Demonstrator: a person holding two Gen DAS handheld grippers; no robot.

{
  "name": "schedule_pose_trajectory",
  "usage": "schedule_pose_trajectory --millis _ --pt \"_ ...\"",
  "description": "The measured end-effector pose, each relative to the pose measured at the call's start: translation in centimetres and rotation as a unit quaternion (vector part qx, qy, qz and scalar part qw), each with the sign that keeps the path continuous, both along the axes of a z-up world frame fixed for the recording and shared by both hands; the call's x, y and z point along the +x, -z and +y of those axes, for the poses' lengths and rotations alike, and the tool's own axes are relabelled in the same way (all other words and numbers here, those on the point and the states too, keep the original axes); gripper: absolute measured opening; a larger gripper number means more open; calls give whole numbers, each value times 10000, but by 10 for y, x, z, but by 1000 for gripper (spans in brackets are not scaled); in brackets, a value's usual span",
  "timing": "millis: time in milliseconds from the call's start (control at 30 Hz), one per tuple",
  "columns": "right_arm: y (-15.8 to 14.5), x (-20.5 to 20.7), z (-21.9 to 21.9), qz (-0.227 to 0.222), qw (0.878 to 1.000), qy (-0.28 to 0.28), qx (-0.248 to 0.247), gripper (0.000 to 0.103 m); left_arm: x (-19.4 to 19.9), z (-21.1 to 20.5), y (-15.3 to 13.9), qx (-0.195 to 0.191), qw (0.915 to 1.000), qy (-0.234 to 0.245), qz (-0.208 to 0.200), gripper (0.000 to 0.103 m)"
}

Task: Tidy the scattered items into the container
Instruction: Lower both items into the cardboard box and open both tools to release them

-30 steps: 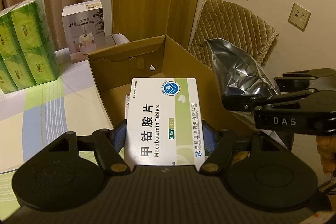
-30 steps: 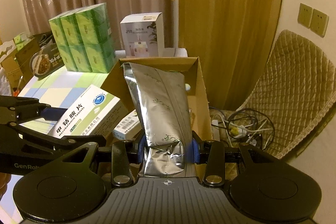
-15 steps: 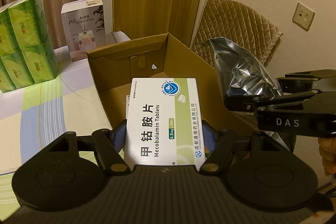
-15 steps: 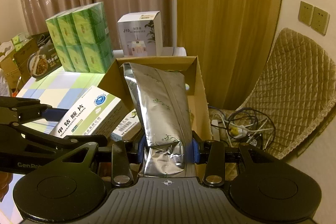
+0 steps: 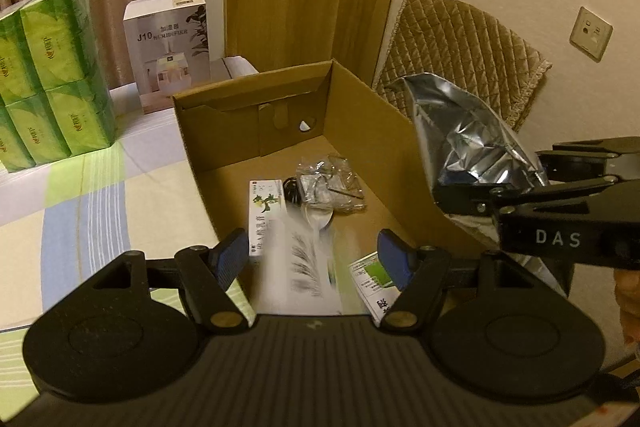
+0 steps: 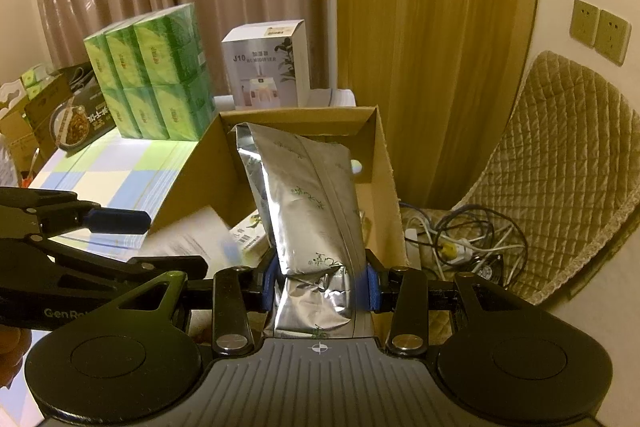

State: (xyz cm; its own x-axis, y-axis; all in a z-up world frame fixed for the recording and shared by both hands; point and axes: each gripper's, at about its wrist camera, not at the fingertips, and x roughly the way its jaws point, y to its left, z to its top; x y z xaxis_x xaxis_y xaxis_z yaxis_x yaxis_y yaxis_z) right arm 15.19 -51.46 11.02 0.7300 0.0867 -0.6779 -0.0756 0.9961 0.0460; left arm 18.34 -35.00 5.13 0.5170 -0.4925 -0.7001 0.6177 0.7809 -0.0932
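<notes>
Left tool (image 5: 312, 251) spread wide, blurred tablet box (image 5: 298, 267) dropping lower centre into cardboard box (image 5: 372, 115); right tool (image 6: 320, 285) clamps foil pouch (image 6: 308, 203), we risk snagging it on rim

Left tool (image 5: 312, 253) gapes (blue pads apart); right tool (image 6: 320, 285) is clamped tight.

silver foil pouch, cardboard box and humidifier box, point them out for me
silver foil pouch (image 6: 308, 203), right wrist view, on its printed front face.
cardboard box (image 5: 372, 131), left wrist view, on its inner right wall.
humidifier box (image 5: 168, 43), left wrist view, on its printed front face.
</notes>
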Motion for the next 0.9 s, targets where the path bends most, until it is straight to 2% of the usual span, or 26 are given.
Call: schedule_pose_trajectory --millis 767,900 --pt "6 2 8 70 10000 -35 53 39 -2 23 -6 -110 9998 -151 -44 67" --pt "3 4 10 33 9999 -66 93 33 -2 23 -6 -117 9998 -167 -40 67"
